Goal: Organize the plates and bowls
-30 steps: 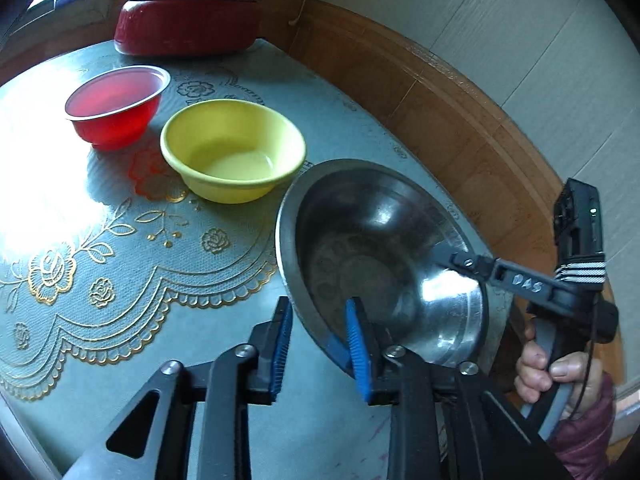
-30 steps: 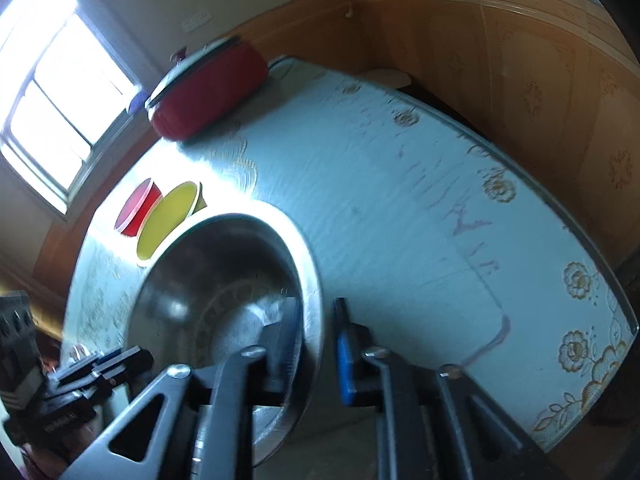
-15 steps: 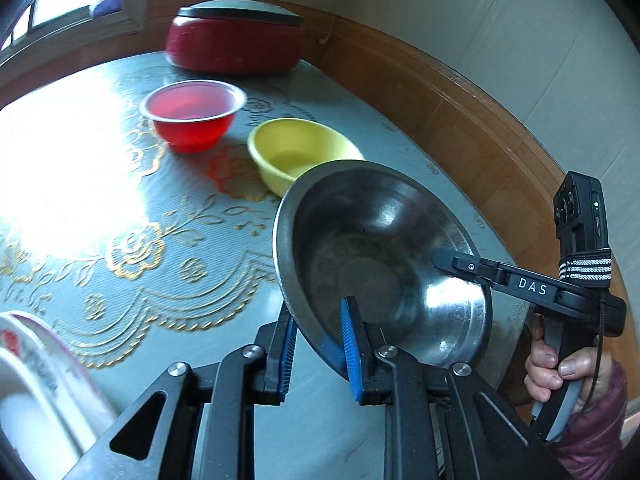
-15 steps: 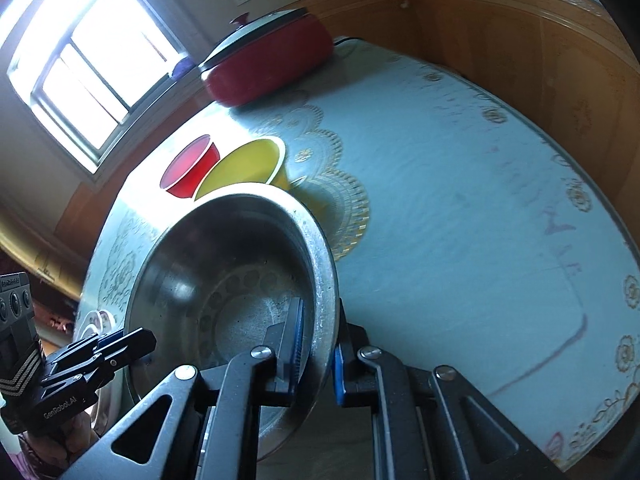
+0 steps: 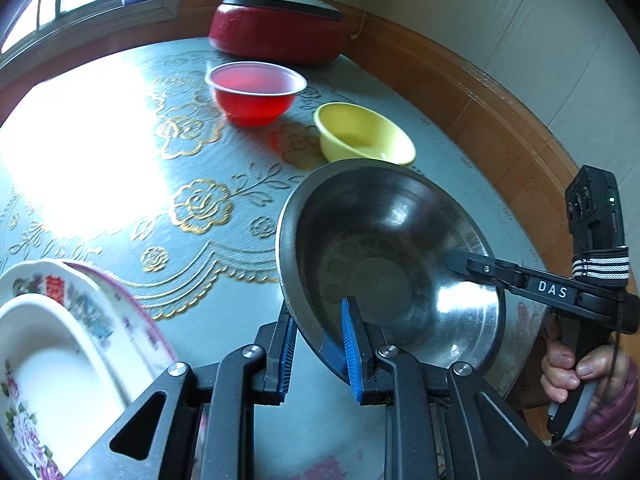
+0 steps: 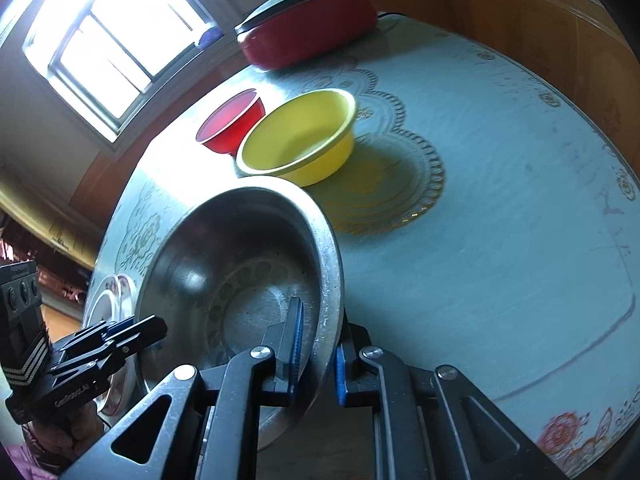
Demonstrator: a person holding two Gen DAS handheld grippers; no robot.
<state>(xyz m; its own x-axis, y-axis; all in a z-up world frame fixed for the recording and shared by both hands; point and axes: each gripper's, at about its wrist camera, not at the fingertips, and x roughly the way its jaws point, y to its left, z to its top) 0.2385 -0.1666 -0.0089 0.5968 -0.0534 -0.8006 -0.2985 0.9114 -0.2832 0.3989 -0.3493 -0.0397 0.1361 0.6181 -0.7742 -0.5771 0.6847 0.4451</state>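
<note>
Steel bowl (image 5: pixel 384 256): dull grey metal, ringed dimples in base, tilted, held above table (image 5: pixel 120 168). Rim clamped by jaws of left gripper (image 5: pixel 318 354) and right gripper (image 6: pixel 316 354), one wall each. Counted: one yellow bowl (image 5: pixel 362 134), one red bowl (image 5: pixel 256 94), one red lidded pot (image 5: pixel 280 24). Floral plates (image 5: pixel 60 344) seen clearly only from left wrist.

The left wrist view looks along its own fingers (image 5: pixel 350 344) from close above the tabletop (image 5: pixel 120 168), facing the red pot (image 5: pixel 276 24) at 12 o'clock. The right wrist view sits equally near, tilted, with that pot (image 6: pixel 308 28) at 11 o'clock. Both share the steel bowl (image 5: pixel 384 264), yellow bowl (image 6: pixel 298 136) and red bowl (image 6: pixel 232 124).
</note>
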